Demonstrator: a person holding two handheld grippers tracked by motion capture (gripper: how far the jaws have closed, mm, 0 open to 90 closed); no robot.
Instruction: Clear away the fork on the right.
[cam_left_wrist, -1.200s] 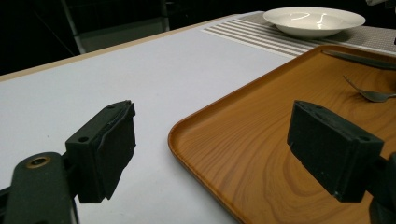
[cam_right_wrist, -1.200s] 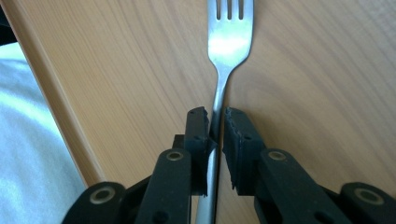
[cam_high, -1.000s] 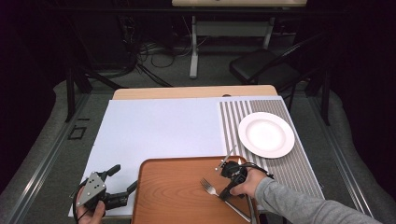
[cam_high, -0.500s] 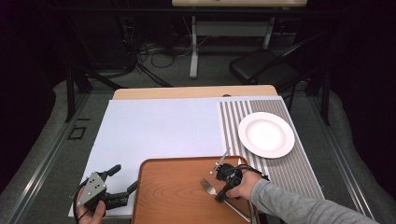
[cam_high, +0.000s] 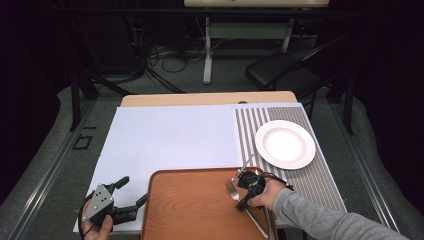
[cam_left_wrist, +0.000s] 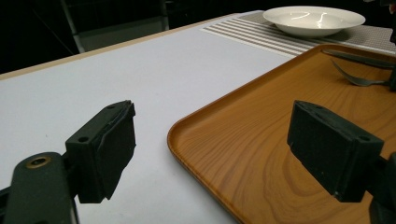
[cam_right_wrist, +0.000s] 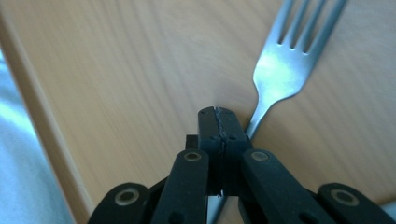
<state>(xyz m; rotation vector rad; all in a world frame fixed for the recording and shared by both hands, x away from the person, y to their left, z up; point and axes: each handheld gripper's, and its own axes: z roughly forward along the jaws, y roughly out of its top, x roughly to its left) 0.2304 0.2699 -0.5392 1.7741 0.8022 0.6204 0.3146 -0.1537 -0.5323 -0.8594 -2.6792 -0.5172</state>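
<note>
A metal fork (cam_high: 231, 188) lies on the right part of a brown wooden tray (cam_high: 190, 205), tines pointing to the far left. My right gripper (cam_high: 241, 192), held in a hand, is down on the tray beside it. In the right gripper view its jaws (cam_right_wrist: 218, 114) are pressed shut with nothing seen between them, just left of the fork's neck (cam_right_wrist: 261, 109). My left gripper (cam_high: 132, 191) stands open at the tray's near left corner; in its own view the left gripper (cam_left_wrist: 219, 144) straddles the tray rim (cam_left_wrist: 187, 126). A knife (cam_left_wrist: 359, 58) lies beyond the fork (cam_left_wrist: 357, 80).
A white plate (cam_high: 285, 144) rests on a striped grey mat (cam_high: 250, 125) at the right, beyond the tray. A white sheet (cam_high: 170, 135) covers the table's left and middle. A dark chair (cam_high: 280, 72) and cables lie behind the table.
The right hand and its gripper have shifted slightly left over the tray, close to the fork. The left gripper has stayed put and open.
</note>
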